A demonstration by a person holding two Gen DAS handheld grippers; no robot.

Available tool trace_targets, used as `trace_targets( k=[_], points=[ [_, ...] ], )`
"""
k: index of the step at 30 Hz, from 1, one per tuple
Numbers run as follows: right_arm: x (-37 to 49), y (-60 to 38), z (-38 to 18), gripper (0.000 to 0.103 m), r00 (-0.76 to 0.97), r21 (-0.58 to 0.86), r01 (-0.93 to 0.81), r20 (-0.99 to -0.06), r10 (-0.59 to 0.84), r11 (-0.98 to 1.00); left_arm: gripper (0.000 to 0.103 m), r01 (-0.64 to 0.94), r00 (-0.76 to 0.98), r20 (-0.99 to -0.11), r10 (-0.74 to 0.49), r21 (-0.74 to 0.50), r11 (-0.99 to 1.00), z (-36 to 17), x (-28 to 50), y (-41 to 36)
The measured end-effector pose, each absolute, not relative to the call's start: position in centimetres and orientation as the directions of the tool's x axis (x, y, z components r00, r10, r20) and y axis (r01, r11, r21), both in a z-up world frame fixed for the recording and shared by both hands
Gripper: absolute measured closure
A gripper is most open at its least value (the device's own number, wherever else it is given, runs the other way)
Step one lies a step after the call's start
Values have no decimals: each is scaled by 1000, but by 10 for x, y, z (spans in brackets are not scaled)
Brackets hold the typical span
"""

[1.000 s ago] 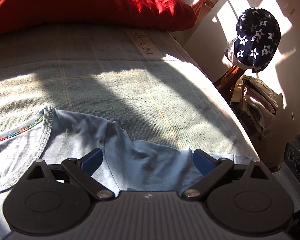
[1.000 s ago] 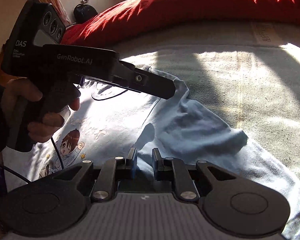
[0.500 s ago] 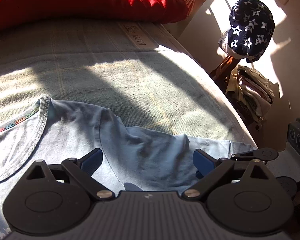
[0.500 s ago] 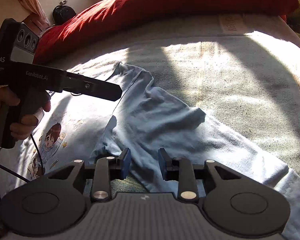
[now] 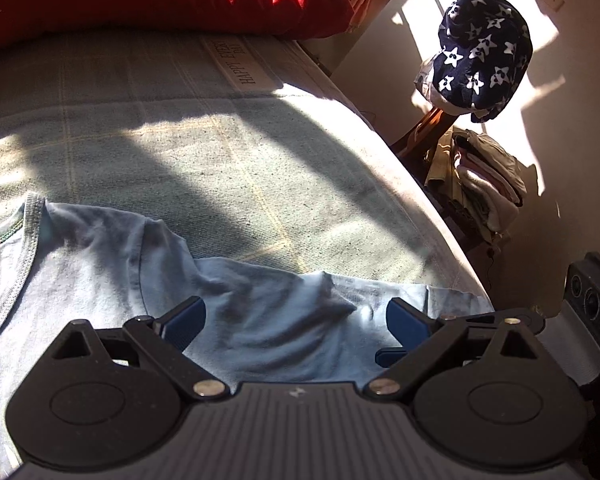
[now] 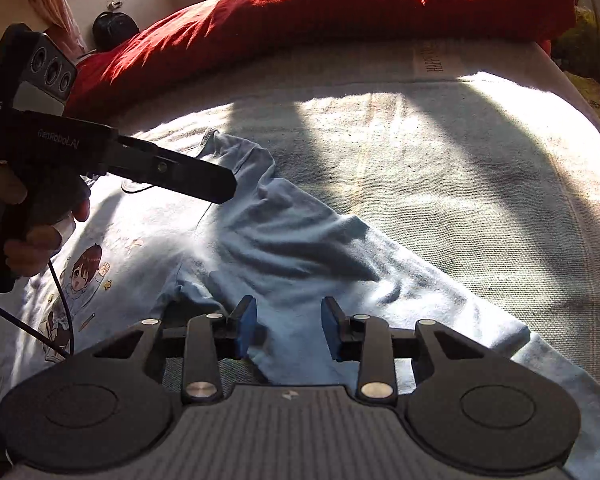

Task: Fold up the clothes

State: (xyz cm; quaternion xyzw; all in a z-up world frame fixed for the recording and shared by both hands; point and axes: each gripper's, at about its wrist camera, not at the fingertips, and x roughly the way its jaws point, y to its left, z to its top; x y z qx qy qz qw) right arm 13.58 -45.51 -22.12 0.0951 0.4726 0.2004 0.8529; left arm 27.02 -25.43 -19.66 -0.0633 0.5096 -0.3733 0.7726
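My right gripper (image 6: pixel 288 326) is opening, and the sleeve (image 6: pixel 300 248) of the light blue shirt (image 6: pixel 140 240) lies loose between its jaws, so it can rest flat. My left gripper (image 5: pixel 296 320) stands wide apart above the shirt's shoulder, grasping nothing.

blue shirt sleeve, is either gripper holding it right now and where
Neither holds it. The right gripper is opening over the sleeve, pads off it; the left gripper stands wide open.

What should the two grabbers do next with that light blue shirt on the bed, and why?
Probably the right gripper, its jaws opening over the fabric, should take the rumpled long sleeve of the light blue cotton shirt and fold it across the chest; the left gripper is open.
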Motion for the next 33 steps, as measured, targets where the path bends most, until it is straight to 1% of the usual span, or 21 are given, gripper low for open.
trace_targets(
  k=[2,5,7,10,13,15,17,20,22,24,26,29,32,33],
  points=[
    [130,-443,-230,63,455,364,-262,-770,447,894,7,516,183,-744,-643,-484,707,-200,269,-263],
    [123,-448,-245,64,454,327,-207,-803,386,922,7,544,149,-749,-646,-483,686,-203,264,-277],
    [114,-469,-245,64,470,333,-148,-805,362,931,7,573,133,-755,-642,-470,671,-203,260,-285],
    [99,-500,-240,64,477,350,-60,-812,335,935,7,592,94,-752,-653,-485,644,-203,255,-297],
    [86,-525,-225,59,527,352,12,-797,293,936,7,616,45,-747,-663,-502,608,-204,251,-315],
    [82,-536,-220,58,558,279,62,-806,198,958,7,637,19,-756,-655,-496,590,-211,249,-327],
    [82,-551,-227,58,555,190,118,-826,93,975,7,658,-1,-768,-640,-483,577,-221,248,-340],
    [77,-575,-244,58,523,108,187,-853,-6,976,7,706,24,-800,-599,-411,577,-241,251,-359],
    [68,-591,-245,58,539,108,201,-842,-18,974,4,735,48,-798,-601,-379,562,-241,255,-371],
    [61,-605,-245,55,523,49,245,-848,-89,968,4,744,63,-802,-595,-360,563,-240,262,-383],
    [54,-623,-244,52,506,66,310,-856,-106,949,4,738,70,-802,-594,-359,572,-235,268,-390],
    [45,-633,-232,52,514,86,356,-850,-119,931,4,757,72,-784,-617,-359,545,-215,265,-394],
    [41,-631,-225,51,562,220,330,-827,-4,918,4,784,55,-767,-640,-363,503,-198,250,-393],
    [42,-629,-229,51,554,236,324,-832,19,916,4,788,41,-766,-641,-370,493,-197,244,-394]
  ],
)
